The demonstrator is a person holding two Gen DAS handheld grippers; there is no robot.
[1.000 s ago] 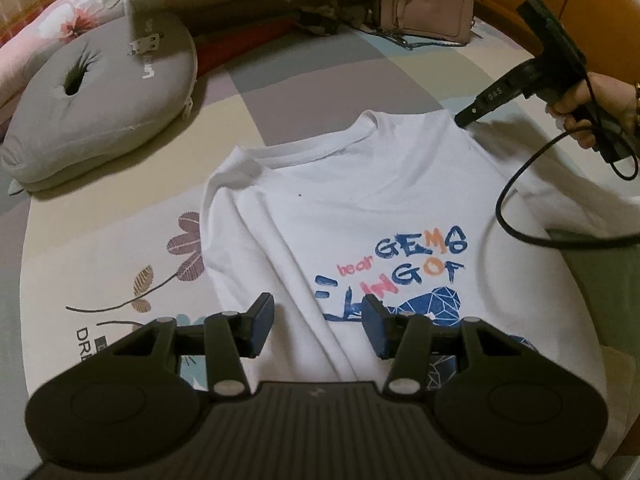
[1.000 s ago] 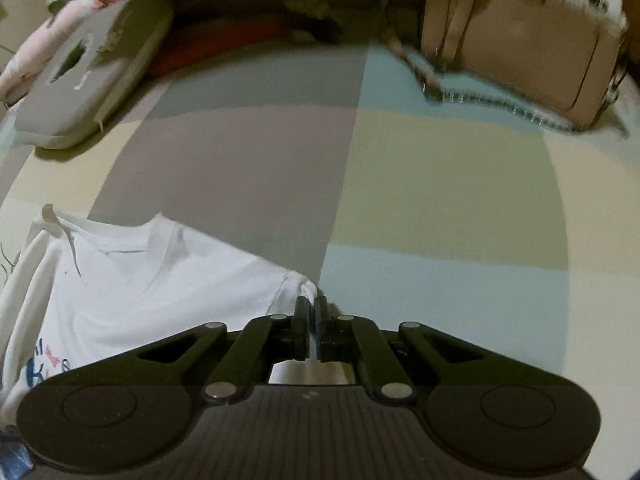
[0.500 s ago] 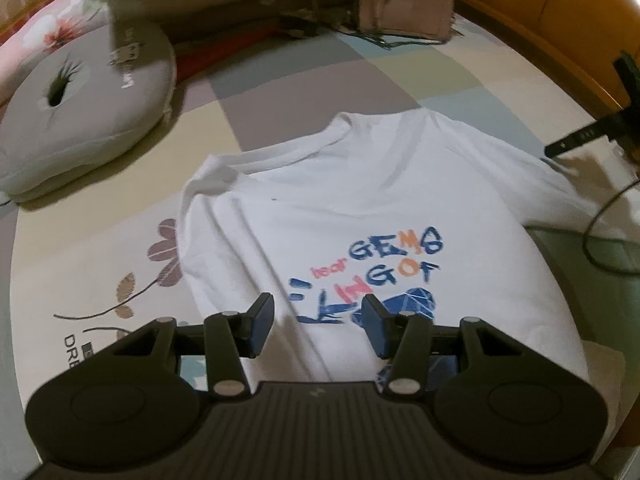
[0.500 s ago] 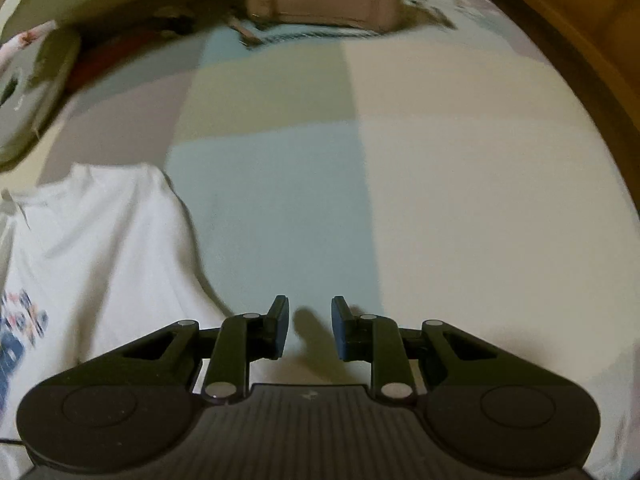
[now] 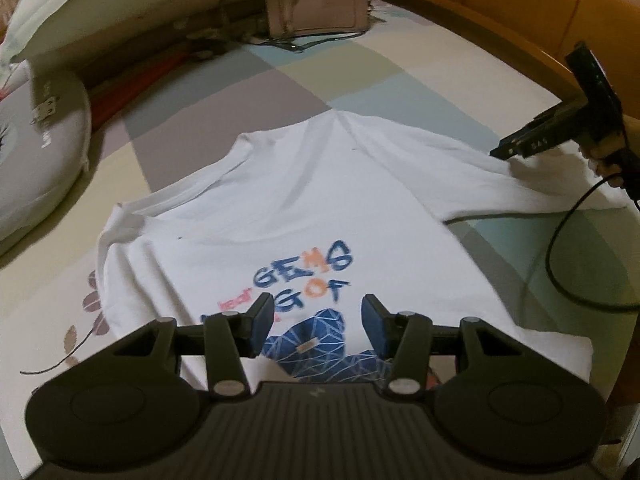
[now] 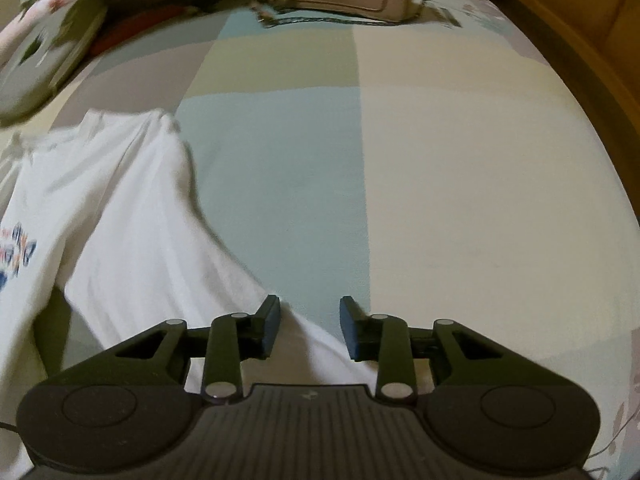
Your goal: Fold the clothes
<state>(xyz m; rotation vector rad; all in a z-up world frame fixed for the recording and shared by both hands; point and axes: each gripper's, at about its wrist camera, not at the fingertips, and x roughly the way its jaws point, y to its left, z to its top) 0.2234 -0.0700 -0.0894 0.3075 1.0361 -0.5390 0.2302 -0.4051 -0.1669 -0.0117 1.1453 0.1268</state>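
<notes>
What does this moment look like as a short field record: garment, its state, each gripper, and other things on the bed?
garment: white T-shirt with blue and orange print
state: spread flat, print up, one sleeve stretched out sideways, no fold visible
left gripper: open, above the print, nothing between the pads
right gripper: jaws opening over the sleeve end, pads not pressing on it
surface: patchwork bedsheet
other: pink handbag, grey cushion

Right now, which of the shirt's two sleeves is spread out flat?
The sleeve by the right gripper, whose jaws are opening; the other sleeve lies bunched against the shirt's body.

Pink handbag (image 5: 316, 4) on patchwork bedsheet (image 6: 460, 160), grey cushion (image 5: 36, 148), white pillow (image 5: 92, 4)
</notes>
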